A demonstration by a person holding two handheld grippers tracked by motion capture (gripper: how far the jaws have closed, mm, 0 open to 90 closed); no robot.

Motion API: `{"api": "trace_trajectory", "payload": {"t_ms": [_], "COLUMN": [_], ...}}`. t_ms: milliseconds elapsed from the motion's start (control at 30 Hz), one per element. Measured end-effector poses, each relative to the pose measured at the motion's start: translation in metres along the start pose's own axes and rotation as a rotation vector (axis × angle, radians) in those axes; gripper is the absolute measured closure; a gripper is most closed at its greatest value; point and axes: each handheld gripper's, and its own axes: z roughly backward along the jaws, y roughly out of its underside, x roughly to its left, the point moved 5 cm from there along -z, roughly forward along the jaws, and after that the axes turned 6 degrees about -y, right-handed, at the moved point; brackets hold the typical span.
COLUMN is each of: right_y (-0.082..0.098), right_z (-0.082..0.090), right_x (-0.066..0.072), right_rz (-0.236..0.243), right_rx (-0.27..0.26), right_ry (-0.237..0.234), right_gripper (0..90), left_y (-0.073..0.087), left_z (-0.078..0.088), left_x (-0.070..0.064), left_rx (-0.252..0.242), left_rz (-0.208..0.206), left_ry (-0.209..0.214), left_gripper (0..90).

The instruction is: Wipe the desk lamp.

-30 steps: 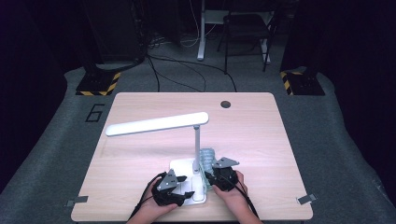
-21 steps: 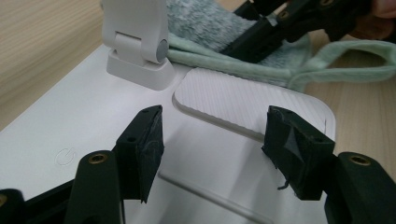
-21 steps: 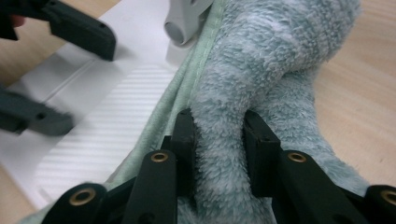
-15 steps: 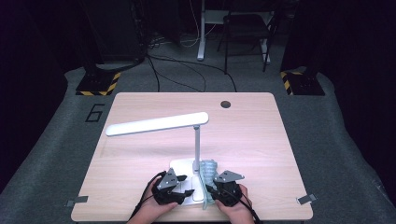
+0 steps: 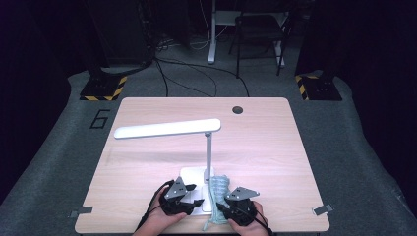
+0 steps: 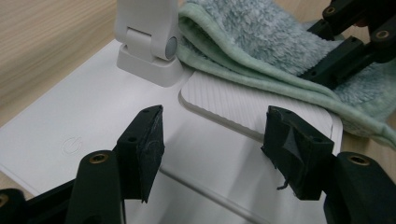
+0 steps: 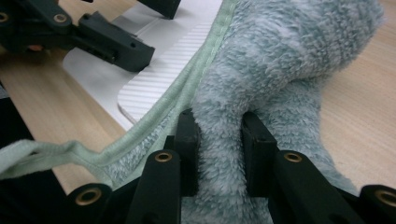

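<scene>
A white desk lamp stands on its flat base (image 5: 193,176) near the table's front edge, its long head (image 5: 167,129) reaching left. A fluffy pale green cloth (image 5: 220,186) lies over the base's right side. My left gripper (image 5: 189,196) hovers open over the base (image 6: 70,116). Its jaws (image 6: 212,135) have just closed a little, and nothing is between them. My right gripper (image 5: 225,204) is shut on a fold of the cloth (image 7: 289,56). Its jaws (image 7: 219,135) have just been closing, and their pads squeeze the pile.
The lamp's hinge (image 6: 149,37) rises just beyond my left jaws, and the ribbed pad of the base (image 7: 154,79) sits beside the cloth. A round cable hole (image 5: 237,109) lies at the table's far side. Bare wood spreads left, right and behind the lamp.
My right gripper has moved toward the table's front edge, and the cloth has been drawn along with it. The left gripper has stayed over the lamp base.
</scene>
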Motion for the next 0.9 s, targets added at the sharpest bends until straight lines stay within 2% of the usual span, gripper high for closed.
{"api": "trace_trajectory", "payload": {"t_ms": [33, 167, 200, 300, 400, 500, 667, 800, 900], "right_y": [0.001, 0.001, 0.0, -0.003, -0.009, -0.019, -0.037, -0.049, -0.057], "right_z": [0.001, 0.002, 0.003, 0.01, 0.017, 0.018, 0.013, 0.006, -0.001], "right_x": [0.0, 0.002, 0.0, -0.003, -0.011, -0.029, -0.048, -0.056, -0.06], "right_rz": [0.014, 0.0, 0.018, 0.031, 0.014, -0.032, -0.049, -0.04, -0.053], "right_rx": [-0.002, 0.005, 0.001, -0.003, -0.032, -0.073, -0.118, -0.119, -0.114], "right_ry": [0.003, -0.009, -0.006, -0.016, 0.01, 0.05, 0.104, 0.123, 0.137], "right_gripper": [71.5, 71.3, 71.2, 71.4, 71.5, 71.6, 71.6, 71.6, 71.5], "left_y": [0.0, 0.0, 0.0, 0.0, 0.0, 0.0, 0.0, 0.0, 0.0], "left_z": [0.0, 0.0, 0.0, 0.0, 0.0, 0.0, 0.0, 0.0, 0.0], "left_x": [0.0, 0.0, 0.0, 0.0, 0.0, 0.0, 0.0, 0.0, 0.0], "left_rx": [0.001, 0.001, 0.001, 0.0, 0.001, 0.0, 0.001, 0.0, 0.0], "left_rz": [-0.003, -0.003, -0.003, -0.003, 0.0, -0.003, -0.002, -0.002, -0.001], "left_ry": [0.0, 0.0, 0.0, -0.001, 0.0, -0.002, -0.002, -0.002, -0.002], "left_gripper": [37.7, 37.7, 37.7, 37.7, 37.7, 37.7, 37.7, 37.7, 37.7]}}
